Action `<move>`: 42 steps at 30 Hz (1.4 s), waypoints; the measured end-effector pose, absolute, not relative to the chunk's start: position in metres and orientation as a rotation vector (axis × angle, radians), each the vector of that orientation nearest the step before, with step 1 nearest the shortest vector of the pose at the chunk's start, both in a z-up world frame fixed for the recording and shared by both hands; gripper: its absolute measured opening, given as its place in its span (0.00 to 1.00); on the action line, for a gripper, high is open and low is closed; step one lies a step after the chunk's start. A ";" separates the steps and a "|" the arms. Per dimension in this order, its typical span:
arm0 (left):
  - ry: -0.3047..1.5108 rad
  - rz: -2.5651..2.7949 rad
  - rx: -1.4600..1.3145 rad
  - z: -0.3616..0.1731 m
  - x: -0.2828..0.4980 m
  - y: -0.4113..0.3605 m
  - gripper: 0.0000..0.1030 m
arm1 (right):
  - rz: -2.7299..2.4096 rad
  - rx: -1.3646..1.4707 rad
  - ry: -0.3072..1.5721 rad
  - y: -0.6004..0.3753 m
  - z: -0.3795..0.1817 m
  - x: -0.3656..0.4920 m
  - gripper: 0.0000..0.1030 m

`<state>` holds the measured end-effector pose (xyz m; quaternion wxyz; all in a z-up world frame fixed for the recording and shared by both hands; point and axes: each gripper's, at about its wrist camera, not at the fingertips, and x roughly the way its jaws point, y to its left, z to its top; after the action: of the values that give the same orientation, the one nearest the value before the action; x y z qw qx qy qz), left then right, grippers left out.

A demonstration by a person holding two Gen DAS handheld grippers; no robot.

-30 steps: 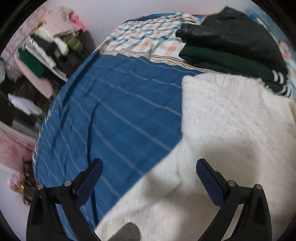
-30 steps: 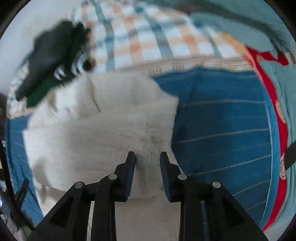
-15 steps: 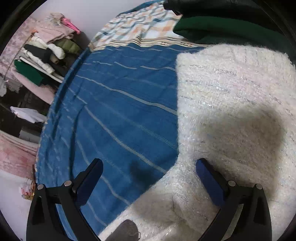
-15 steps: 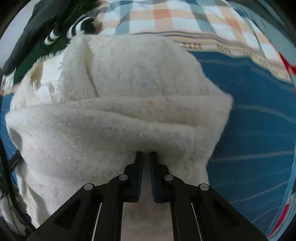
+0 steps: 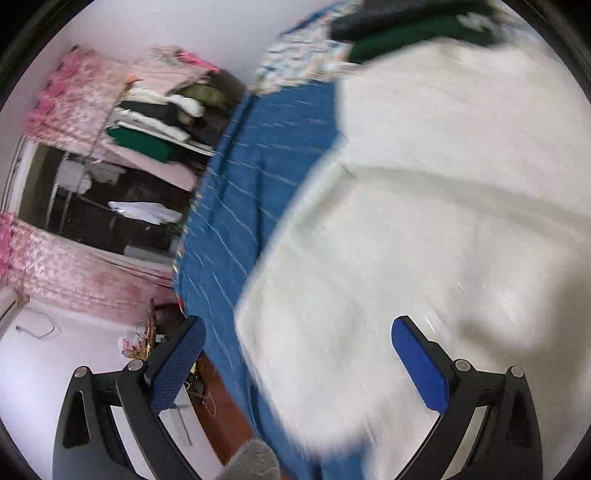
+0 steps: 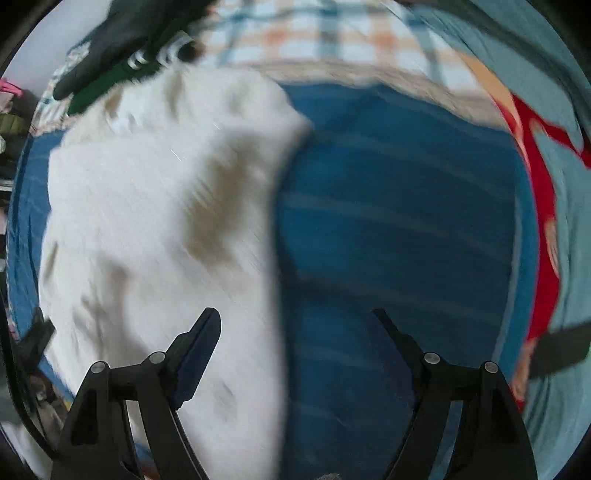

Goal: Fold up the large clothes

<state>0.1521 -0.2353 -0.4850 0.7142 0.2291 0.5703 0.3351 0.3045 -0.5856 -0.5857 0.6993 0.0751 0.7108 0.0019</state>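
A fluffy white sweater (image 5: 424,221) lies folded on the blue striped bedspread (image 5: 258,177). It also shows in the right wrist view (image 6: 155,221), left of centre. My left gripper (image 5: 299,354) is open and empty above the sweater's left edge. My right gripper (image 6: 295,339) is open and empty, its left finger over the sweater's right edge, its right finger over bare bedspread (image 6: 388,229). Both views are blurred by motion.
A black garment and a dark green one (image 5: 399,40) are stacked behind the sweater on a checked cloth (image 6: 332,33). Shelves of folded clothes (image 5: 155,118) stand left of the bed. A red and teal quilt (image 6: 546,221) lies at the right.
My right gripper was shut on the sweater's fold; it has opened, let go and drawn back. My left gripper stayed open and swung left, towards the bed's edge.
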 end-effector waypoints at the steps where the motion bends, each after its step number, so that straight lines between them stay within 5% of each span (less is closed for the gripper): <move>1: 1.278 0.709 0.523 -0.485 0.135 -0.260 1.00 | -0.001 0.168 1.600 -0.598 -0.586 0.294 0.81; 12: 1.319 0.340 0.657 -0.514 0.057 -0.444 1.00 | -0.109 0.188 1.683 -0.731 -0.590 0.224 0.81; 19: 1.379 0.406 0.666 -0.567 0.076 -0.426 0.99 | -0.087 0.258 1.678 -0.759 -0.597 0.231 0.81; 21: 1.360 0.449 0.595 -0.561 0.086 -0.403 0.81 | -0.029 0.301 1.674 -0.756 -0.601 0.237 0.81; 23: 1.347 0.435 0.461 -0.547 0.095 -0.377 0.28 | 0.096 0.392 1.657 -0.742 -0.608 0.253 0.81; 24: 1.333 0.426 0.414 -0.541 0.097 -0.367 0.19 | 0.138 0.420 1.651 -0.736 -0.611 0.258 0.81; 32: 1.220 0.404 0.343 -0.497 0.102 -0.329 0.13 | 0.552 0.806 1.482 -0.659 -0.646 0.359 0.86; 37: 1.219 0.353 0.276 -0.486 0.103 -0.311 0.13 | 0.551 0.948 1.544 -0.615 -0.685 0.397 0.85; 40: 1.221 0.317 0.211 -0.471 0.106 -0.288 0.13 | 0.457 0.949 1.596 -0.592 -0.687 0.403 0.33; 42: 1.219 0.303 0.157 -0.457 0.107 -0.272 0.13 | 0.406 0.880 1.594 -0.575 -0.663 0.406 0.26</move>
<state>0.1070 -0.2718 -0.4565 0.8063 0.0733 0.5696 0.1415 0.4062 -0.5752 -0.6628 0.5957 0.3789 0.6863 0.1750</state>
